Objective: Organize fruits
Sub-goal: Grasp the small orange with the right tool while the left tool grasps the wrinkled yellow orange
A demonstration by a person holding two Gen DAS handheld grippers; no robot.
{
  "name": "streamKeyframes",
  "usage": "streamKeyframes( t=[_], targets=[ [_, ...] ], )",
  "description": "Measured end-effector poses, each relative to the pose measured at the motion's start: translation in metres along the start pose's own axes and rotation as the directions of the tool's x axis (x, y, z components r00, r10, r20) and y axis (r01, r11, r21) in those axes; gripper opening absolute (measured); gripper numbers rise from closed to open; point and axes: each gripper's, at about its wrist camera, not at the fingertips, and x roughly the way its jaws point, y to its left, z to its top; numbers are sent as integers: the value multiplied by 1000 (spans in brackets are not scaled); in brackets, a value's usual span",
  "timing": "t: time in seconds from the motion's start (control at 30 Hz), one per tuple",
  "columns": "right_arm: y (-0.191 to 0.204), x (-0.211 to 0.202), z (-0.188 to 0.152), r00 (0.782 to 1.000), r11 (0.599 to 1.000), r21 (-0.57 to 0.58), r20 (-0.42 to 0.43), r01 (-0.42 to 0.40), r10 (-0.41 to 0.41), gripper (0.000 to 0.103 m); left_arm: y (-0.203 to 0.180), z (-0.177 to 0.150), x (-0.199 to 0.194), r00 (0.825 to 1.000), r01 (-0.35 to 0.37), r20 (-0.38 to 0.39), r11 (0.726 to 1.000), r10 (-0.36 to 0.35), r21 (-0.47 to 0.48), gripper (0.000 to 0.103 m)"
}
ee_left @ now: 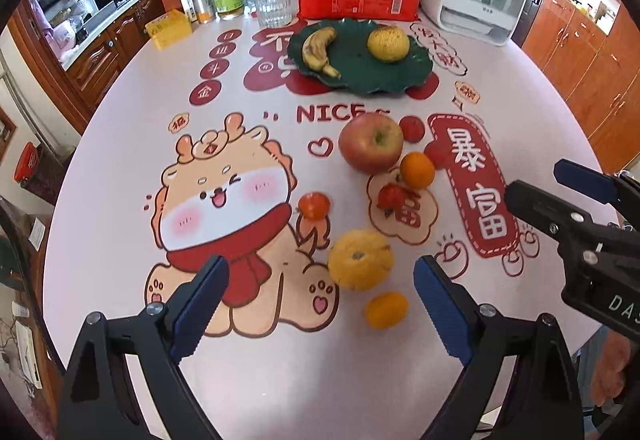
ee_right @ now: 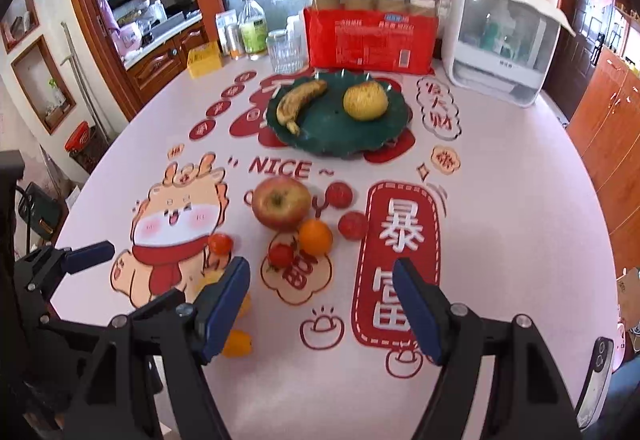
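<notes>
Counting one apple, one banana, one green plate

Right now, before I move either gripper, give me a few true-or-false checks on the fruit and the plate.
1. The banana lies on the green plate. True.
2. The apple is on the plate. False: it sits on the table, nearer the camera than the plate.
3. The left gripper is shut on a fruit. False: it is open and holds nothing.
4. The right gripper is open and empty. True.
</notes>
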Motion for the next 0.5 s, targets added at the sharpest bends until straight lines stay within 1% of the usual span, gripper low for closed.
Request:
streamKeyframes(
  t=[0.17, 0.37, 0.5],
  targets=[
    [2, 5, -15, 1000, 1000, -21, -17, -18, 18, 74, 9, -7, 7, 999, -15, -32, 1000, 15, -25, 93],
    [11, 11, -32, 998, 995, -84, -33, -51, 49, 74, 24, -9, 10, 998, -49, -35, 997, 47, -65, 93],
    [20, 19, -46, 994, 986, -133, -47, -103, 98, 74, 25, -10, 17, 998, -24, -52, 998, 21, -63, 93]
  ],
)
